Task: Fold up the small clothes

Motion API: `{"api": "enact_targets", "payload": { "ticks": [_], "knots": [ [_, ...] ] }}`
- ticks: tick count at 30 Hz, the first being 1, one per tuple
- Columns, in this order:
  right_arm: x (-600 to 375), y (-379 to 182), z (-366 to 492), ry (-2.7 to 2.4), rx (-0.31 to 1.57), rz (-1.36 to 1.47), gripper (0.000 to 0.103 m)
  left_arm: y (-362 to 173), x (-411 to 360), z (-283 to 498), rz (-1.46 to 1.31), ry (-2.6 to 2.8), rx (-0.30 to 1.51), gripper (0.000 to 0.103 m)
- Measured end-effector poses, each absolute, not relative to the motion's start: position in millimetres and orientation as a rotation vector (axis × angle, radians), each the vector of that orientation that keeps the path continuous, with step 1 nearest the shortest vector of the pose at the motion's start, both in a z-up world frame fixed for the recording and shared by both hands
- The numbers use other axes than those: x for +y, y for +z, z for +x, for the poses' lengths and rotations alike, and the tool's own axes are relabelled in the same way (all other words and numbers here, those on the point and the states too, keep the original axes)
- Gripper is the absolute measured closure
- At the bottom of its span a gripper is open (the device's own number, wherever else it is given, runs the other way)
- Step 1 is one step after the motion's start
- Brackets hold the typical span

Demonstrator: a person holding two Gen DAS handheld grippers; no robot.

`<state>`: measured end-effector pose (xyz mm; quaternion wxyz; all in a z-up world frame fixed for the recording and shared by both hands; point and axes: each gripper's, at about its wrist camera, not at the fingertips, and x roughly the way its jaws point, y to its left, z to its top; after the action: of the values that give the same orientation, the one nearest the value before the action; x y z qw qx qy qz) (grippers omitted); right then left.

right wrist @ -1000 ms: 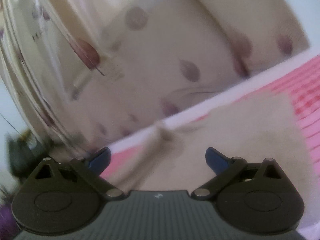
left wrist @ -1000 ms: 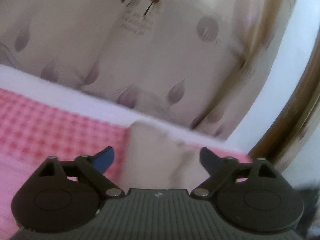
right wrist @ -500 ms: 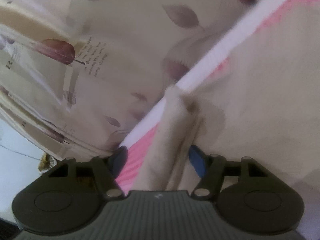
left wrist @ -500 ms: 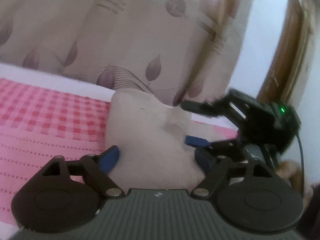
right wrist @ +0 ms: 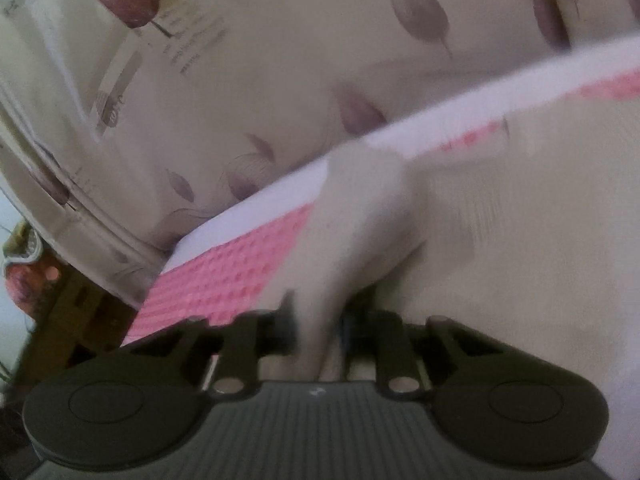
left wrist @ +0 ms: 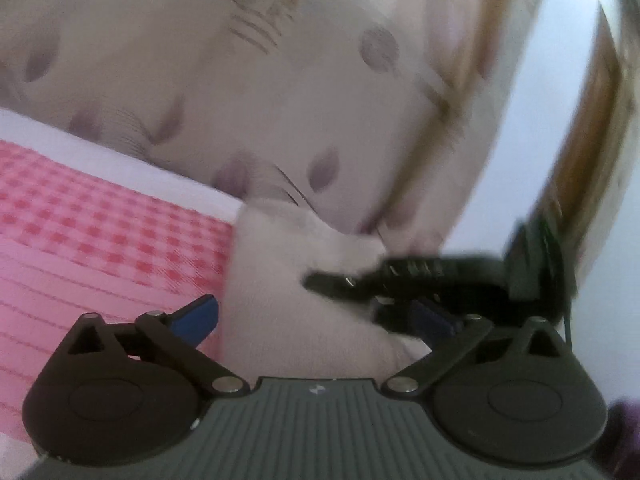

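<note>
Jaws of the right gripper [right wrist: 316, 334] are closing on a raised fold of the beige garment [right wrist: 500, 240], the cloth pinched between them, though blur hides the pads. Ahead and to its left lies the pink checked bedcover [right wrist: 232, 272], then the leaf-print curtain [right wrist: 260, 80] beyond. The left gripper [left wrist: 320, 316] is opening, jaws wide apart, with the garment [left wrist: 280, 300] between but apparently untouched. The right gripper [left wrist: 348, 282] reaches in just ahead on its right.
</note>
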<state>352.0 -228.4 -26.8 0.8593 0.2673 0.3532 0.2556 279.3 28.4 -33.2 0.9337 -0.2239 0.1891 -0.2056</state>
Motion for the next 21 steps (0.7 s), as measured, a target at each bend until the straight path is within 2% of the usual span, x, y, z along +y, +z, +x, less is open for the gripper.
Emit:
{"api": "enact_targets", "payload": {
  "ticks": [4, 8, 14, 21],
  "knots": [
    [-242, -9, 350, 0.559, 0.654, 0.555, 0.087, -38, 57, 277, -0.603, -0.284, 0.344, 0.000],
    [-279, 9, 351, 0.515, 0.613, 0.542, 0.087, -52, 70, 290, -0.737, -0.258, 0.427, 0.000],
    [-348, 26, 348, 0.419, 0.579, 0.494, 0.087, -46, 54, 290, -0.640, -0.267, 0.433, 0.000],
    [-400, 10, 347, 0.335, 0.619, 0.426, 0.087, -40, 35, 280, -0.509, -0.286, 0.420, 0.000]
  ]
}}
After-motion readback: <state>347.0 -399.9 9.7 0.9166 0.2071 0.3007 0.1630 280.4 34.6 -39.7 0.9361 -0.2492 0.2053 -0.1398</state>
